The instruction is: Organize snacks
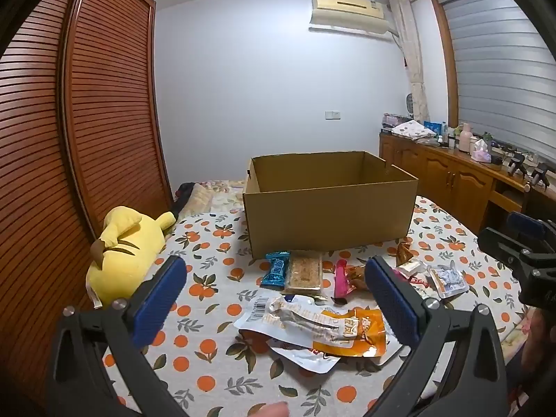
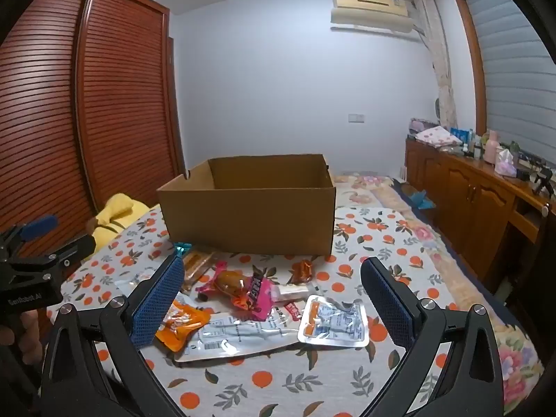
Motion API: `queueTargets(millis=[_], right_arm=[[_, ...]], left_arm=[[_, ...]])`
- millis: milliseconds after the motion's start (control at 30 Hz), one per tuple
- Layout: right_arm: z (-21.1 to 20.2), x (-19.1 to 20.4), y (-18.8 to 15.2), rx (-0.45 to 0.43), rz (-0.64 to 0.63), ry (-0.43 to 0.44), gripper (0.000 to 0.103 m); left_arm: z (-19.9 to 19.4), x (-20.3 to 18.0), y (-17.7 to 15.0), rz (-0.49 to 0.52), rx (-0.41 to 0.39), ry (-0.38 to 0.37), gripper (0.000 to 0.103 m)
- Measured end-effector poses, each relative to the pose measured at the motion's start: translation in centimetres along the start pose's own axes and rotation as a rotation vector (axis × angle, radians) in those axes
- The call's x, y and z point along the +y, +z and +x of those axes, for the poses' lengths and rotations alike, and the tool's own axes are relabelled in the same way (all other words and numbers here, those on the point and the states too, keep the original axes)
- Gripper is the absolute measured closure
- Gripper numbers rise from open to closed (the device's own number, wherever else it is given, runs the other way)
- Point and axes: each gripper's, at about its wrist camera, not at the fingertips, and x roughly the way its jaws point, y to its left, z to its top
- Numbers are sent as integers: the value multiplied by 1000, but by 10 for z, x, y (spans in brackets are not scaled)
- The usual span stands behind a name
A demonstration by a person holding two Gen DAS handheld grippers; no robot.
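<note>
Task barely begun — cardboard box (image 1: 326,208) upright on the orange-print bedspread (image 1: 208,365), open-topped, nothing visible inside from these angles. Snack packets (image 1: 312,326) scattered loose on the bedspread just in front of the box, none yet moved in; all sorting left to do. Left gripper (image 1: 274,299) with jaws spread wide, holding nothing, poised above the packets. Right gripper (image 2: 271,299) likewise wide apart and empty. Left view only — yellow plush toy (image 1: 128,250) in full, blue wrapper (image 1: 276,267) clear. Right view only — clear pouch with orange label (image 2: 333,319) unobstructed, pink wrapper (image 2: 243,288) plainly seen.
</note>
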Motion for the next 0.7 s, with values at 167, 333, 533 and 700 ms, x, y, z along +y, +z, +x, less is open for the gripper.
queueTargets(millis=[167, 333, 533, 700], right_arm=[[1, 1, 0, -8, 6, 0, 0], [-2, -3, 1, -7, 3, -7, 0], [-4, -3, 2, -6, 3, -8, 0], [-3, -3, 1, -5, 6, -11, 0]], left_arm=[[-1, 7, 1, -6, 11, -2, 0], [-4, 11, 0, -5, 14, -9, 0], [2, -3, -6, 13, 24, 1, 0], [2, -3, -5, 11, 24, 0, 0]])
